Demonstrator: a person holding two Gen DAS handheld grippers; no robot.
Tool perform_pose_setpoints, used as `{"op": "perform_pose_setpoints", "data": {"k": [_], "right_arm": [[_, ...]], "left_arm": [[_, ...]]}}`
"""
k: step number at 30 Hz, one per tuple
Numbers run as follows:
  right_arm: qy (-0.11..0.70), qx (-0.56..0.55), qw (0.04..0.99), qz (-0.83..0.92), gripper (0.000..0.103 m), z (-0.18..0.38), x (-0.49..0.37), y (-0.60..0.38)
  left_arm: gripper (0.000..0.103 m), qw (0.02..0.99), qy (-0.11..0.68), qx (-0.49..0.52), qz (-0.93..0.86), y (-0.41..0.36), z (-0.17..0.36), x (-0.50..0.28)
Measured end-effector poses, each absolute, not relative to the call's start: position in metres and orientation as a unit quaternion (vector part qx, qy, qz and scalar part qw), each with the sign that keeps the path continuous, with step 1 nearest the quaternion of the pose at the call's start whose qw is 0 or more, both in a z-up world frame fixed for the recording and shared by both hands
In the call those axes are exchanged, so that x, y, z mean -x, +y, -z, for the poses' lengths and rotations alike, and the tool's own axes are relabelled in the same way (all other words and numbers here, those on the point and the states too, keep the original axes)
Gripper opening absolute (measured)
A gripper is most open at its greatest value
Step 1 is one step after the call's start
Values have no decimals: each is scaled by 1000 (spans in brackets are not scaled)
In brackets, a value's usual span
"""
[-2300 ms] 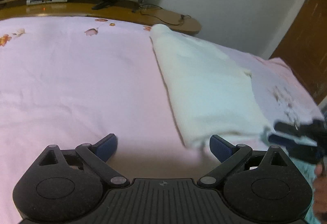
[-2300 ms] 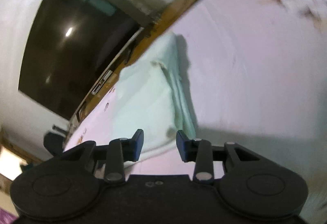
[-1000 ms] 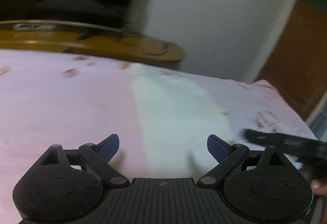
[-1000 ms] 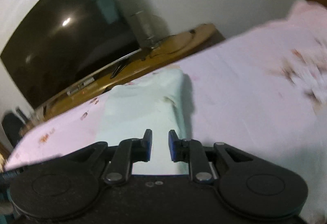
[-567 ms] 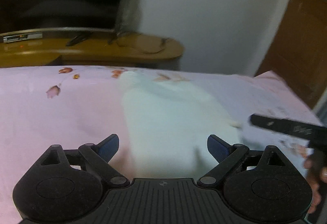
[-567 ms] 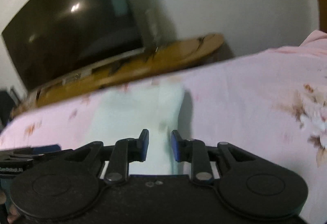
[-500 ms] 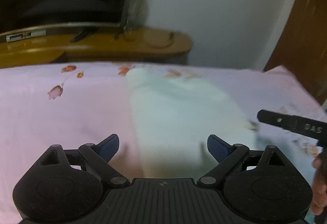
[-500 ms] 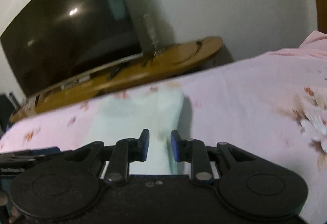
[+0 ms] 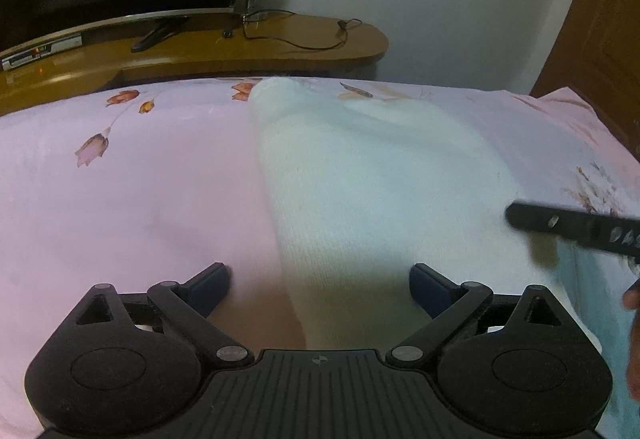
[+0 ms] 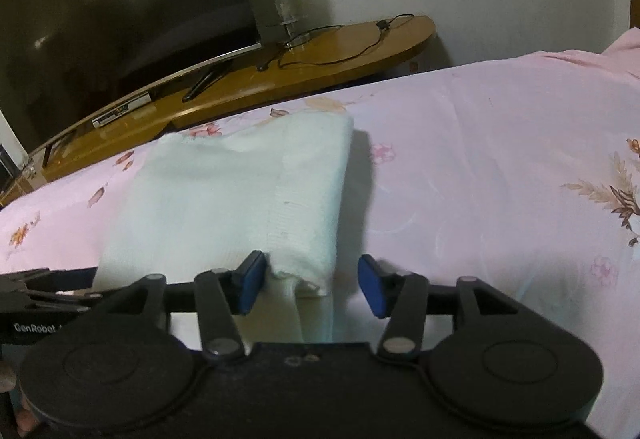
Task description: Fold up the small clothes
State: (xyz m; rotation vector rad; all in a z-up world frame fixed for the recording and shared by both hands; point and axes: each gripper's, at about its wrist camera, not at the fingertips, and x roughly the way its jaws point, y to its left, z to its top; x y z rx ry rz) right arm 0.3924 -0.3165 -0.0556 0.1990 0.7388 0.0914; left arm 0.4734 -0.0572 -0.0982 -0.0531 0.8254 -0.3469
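The left tongs (image 9: 318, 285) stand spread wide with nothing between the blue pads, low over the near end of the white knit garment (image 9: 372, 191). The left pad sits above the pink sheet just beside the garment's left edge, and the right pad sits above the white cloth itself. Whether either pad touches the fabric cannot be told from this view.

The right tongs (image 10: 310, 287) are also parted, about halfway, and grip nothing. Between their blue pads lies the near right corner of the garment (image 10: 240, 199), where a folded edge curls up a little; the left pad is just beside that curled edge, and contact cannot be made out. In the left wrist view the right tongs show as a dark bar entering from the right above the garment's right side, with part of the person's hand at the frame edge.

The garment lies folded into a long band, stretching from the tongs away toward the far edge of the bed. It rests on a pink flowered bedsheet (image 9: 132, 191) that covers the bed.

Beyond the bed stands a curved wooden TV stand (image 9: 240, 47), carrying a large dark television (image 10: 100, 19), a set-top box (image 9: 34, 53) and a loose black cable (image 9: 304, 39). A white wall rises behind, and a brown wooden door (image 9: 604, 23) shows at right.
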Motion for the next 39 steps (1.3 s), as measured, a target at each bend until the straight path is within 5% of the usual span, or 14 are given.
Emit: {"op": "perform_pose_setpoints", "data": {"k": [9, 14, 19, 25, 27, 29, 34, 36, 38, 39], "right_arm": [[308, -82, 946, -53, 48, 40, -379, -318], [296, -101, 948, -58, 48, 33, -384, -327], [370, -262, 888, -79, 63, 60, -408, -382], [417, -378, 811, -160, 62, 109, -425, -414], [413, -380, 809, -178, 62, 112, -433, -412], [418, -375, 804, -197, 57, 113, -438, -408], [439, -350, 793, -237, 57, 111, -446, -402], [443, -338, 793, -247, 58, 111, -446, -401], [439, -337, 794, -252, 58, 113, -449, -398], [435, -338, 795, -252, 56, 113, -451, -397]], "left_arm": [[97, 913, 376, 11, 155, -52, 83, -469], [96, 898, 392, 89, 179, -34, 81, -486], [95, 836, 449, 188, 253, -4, 101, -504], [95, 779, 459, 267, 333, 12, 118, -533], [67, 775, 464, 261, 341, 8, 122, -540], [52, 778, 466, 261, 330, 10, 124, -543], [56, 771, 460, 270, 349, 18, 130, -527], [75, 769, 448, 280, 360, 14, 129, -524], [76, 779, 440, 267, 358, 4, 127, -526], [68, 788, 435, 257, 353, -1, 125, -527]]}}
